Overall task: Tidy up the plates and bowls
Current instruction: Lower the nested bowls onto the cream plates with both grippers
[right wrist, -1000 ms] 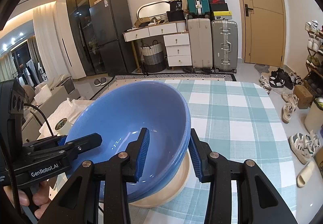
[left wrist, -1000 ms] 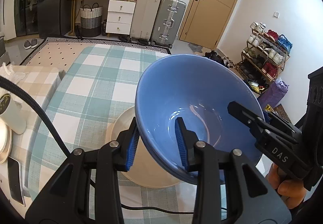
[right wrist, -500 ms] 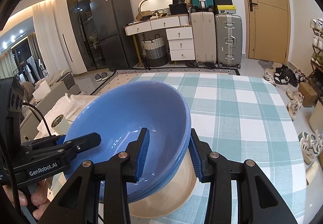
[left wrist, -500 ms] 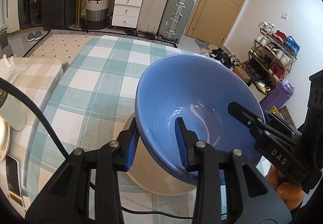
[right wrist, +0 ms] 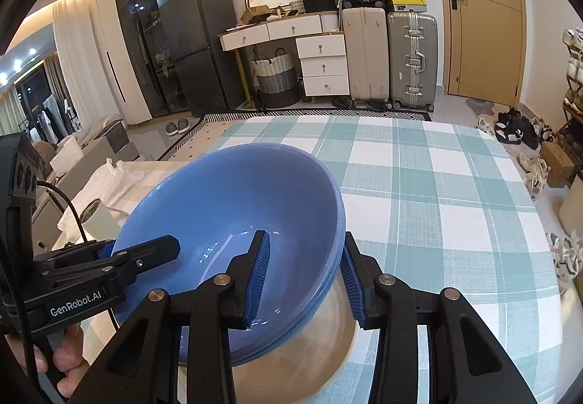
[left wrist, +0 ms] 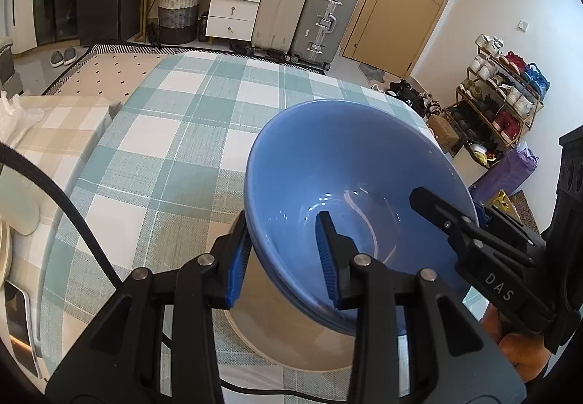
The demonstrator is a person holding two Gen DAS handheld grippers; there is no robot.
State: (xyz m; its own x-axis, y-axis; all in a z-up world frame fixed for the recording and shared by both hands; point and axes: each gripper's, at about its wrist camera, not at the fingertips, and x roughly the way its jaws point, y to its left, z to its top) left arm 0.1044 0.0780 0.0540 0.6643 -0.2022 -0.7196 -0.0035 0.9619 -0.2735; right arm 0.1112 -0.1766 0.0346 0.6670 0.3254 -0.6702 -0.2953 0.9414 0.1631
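Observation:
Two nested blue bowls (left wrist: 346, 167) (right wrist: 237, 200) hang above a cream plate (left wrist: 291, 342) (right wrist: 320, 349) on the checked tablecloth. My left gripper (left wrist: 280, 262) is shut on the bowls' left rim, one pad inside and one outside. My right gripper (right wrist: 302, 276) is shut on the opposite rim in the same way. Each gripper shows in the other's view, the right one (left wrist: 473, 243) and the left one (right wrist: 109, 265). The bowls tilt slightly and hide most of the plate.
The green and white checked table (left wrist: 175, 134) (right wrist: 437, 185) stretches ahead. A beige side table (left wrist: 47, 120) with a white cup (right wrist: 98, 218), a phone (left wrist: 18, 327) and a cable stands to the left. Suitcases, drawers and a shoe rack line the room.
Both grippers lifted the blue bowls together, away from the cream plate. The plate now shows lower under the bowls and more tablecloth is in view.

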